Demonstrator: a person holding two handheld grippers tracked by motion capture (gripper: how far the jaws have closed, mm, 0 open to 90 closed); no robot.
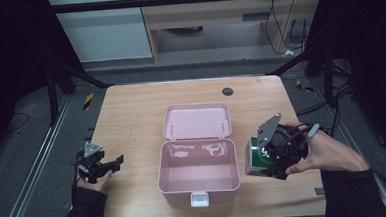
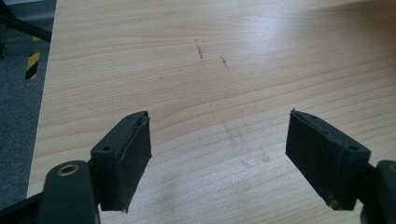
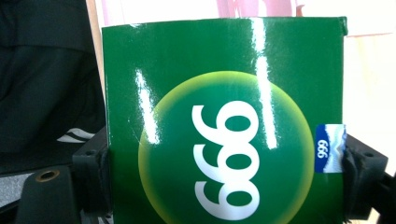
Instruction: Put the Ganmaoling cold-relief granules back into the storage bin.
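1. Holding the green box (image 1: 257, 157) well is the main point now: the right gripper (image 1: 270, 160) has its jaws pressed on the two side faces of the box, and this grip should not loosen while the box travels.
2. The box is just to the right of the pink bin (image 1: 198, 171), near its right wall and, I judge, lifted off the table (image 1: 131, 116). The bin is open, with its lid (image 1: 197, 121) lying flat behind it.
3. The likely step is to bring the box over the bin and set it inside. For this the box must pass clearly above the right wall, not against it.
4. I would turn the box level before lowering it, because it sits a little tilted in the jaws; then the jaws should release only low over the floor of the bin.
5. In the right gripper view the printed face of the box (image 3: 224, 126) is seen very close between the jaws, with pink behind its top edge.
6. The right hand (image 1: 323, 151) comes from the right of the bin, with the gripper pointing toward it.
7. The left gripper (image 1: 114, 162) rests left of the bin, well apart from it, pointing toward it. Its jaws stand wide with nothing between the pads (image 2: 133, 158), only bare wood.
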